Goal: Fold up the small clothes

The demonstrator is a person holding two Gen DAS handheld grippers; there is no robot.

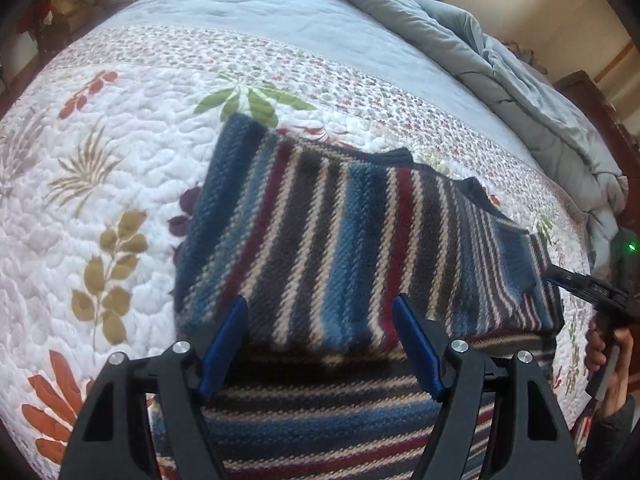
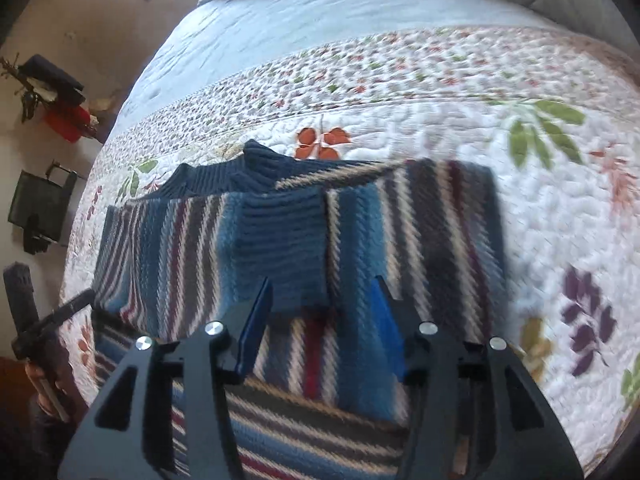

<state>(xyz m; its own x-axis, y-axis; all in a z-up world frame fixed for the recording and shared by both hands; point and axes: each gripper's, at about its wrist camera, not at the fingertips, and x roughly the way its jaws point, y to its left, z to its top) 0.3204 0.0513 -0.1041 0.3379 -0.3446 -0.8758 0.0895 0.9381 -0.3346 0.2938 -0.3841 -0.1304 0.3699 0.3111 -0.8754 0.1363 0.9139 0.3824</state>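
- Both tongs hover above a folded knit sweater, striped in blue, grey, cream and dark red [image 1: 352, 232], and neither touches it.
- Left gripper [image 1: 320, 314], black with blue pads, has its jaws spread wide and nothing between them.
- Right gripper [image 2: 322, 294], the same build, stands partly open over a ribbed blue sleeve cuff [image 2: 284, 240], which lies loose on the folded part, clear of the pads.
- That sweater lies on a white quilted bedspread printed with coloured leaves [image 1: 132, 184]; a flatter striped layer runs toward the cameras.
- Beyond the quilt, a bunched pale grey duvet [image 1: 500, 64] lies along the bed's far edge.
- At the left view's right edge, a hand [image 1: 608, 348] grips the other tool's handle.
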